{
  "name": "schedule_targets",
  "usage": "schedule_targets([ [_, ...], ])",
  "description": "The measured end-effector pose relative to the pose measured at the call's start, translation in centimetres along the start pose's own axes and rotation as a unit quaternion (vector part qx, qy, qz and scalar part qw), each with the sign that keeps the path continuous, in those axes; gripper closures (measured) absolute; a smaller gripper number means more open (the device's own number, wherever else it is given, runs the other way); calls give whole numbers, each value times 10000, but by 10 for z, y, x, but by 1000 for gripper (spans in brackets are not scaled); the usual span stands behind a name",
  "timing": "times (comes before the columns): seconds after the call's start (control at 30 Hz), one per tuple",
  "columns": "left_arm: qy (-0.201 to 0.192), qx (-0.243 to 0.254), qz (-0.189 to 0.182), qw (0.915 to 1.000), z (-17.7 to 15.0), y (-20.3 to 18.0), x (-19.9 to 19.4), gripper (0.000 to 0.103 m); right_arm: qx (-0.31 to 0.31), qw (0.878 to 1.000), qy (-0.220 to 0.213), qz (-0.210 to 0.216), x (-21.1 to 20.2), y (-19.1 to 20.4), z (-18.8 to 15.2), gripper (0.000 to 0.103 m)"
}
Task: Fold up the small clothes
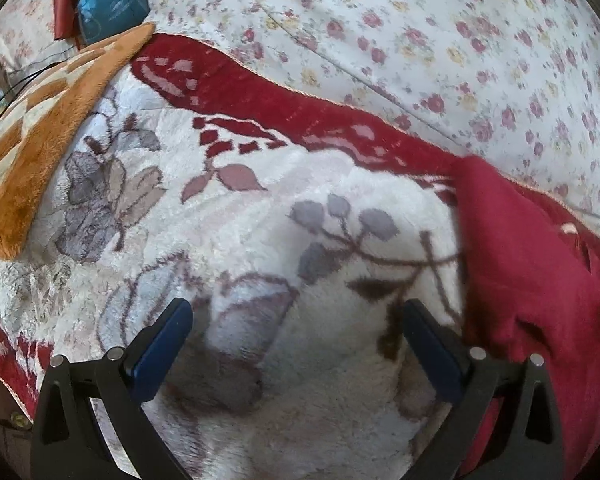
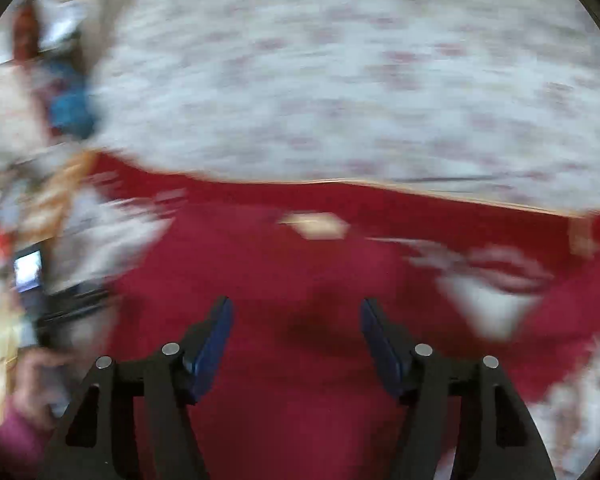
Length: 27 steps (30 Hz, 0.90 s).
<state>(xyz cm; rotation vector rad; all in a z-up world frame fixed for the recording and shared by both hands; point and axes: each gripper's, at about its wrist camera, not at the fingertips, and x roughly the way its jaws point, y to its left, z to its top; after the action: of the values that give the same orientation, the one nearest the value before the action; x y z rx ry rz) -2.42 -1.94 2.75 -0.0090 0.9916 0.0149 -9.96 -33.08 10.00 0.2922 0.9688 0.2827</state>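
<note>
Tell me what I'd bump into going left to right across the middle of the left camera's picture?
Orange fuzzy blanket → white fleece blanket with grey flowers → dark red garment → flowery bedsheet at the far right edge.

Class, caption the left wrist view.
Open left gripper hovers over a plush floral blanket, red garment lying just right.

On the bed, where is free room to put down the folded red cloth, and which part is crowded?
Free: the white plush blanket between the orange mat and the red garment, just ahead of the open left gripper. The flowered sheet beyond the blanket's red border looks bare too. Crowded: the far left corner with the blue packet.
</note>
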Motion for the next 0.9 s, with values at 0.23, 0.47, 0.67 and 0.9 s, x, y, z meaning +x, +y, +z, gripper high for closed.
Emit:
schedule_targets([
  [0.23,-233,-409,104,9988,12,32,-14,0,-704,9864,780,1265,106,97,-31,33],
  [0.47,-511,-770,245,9954,24,65,-26,0,-687,9831,665,1561,146,136,-39,31],
  [0.67,-448,-1032,235,9934,25,77,-24,0,-930,9815,701,1518,137,150,-47,23],
  [0.9,-634,-143,-471,9968,17,27,-36,0,-430,9923,-61,1163,64,70,-2,23],
])
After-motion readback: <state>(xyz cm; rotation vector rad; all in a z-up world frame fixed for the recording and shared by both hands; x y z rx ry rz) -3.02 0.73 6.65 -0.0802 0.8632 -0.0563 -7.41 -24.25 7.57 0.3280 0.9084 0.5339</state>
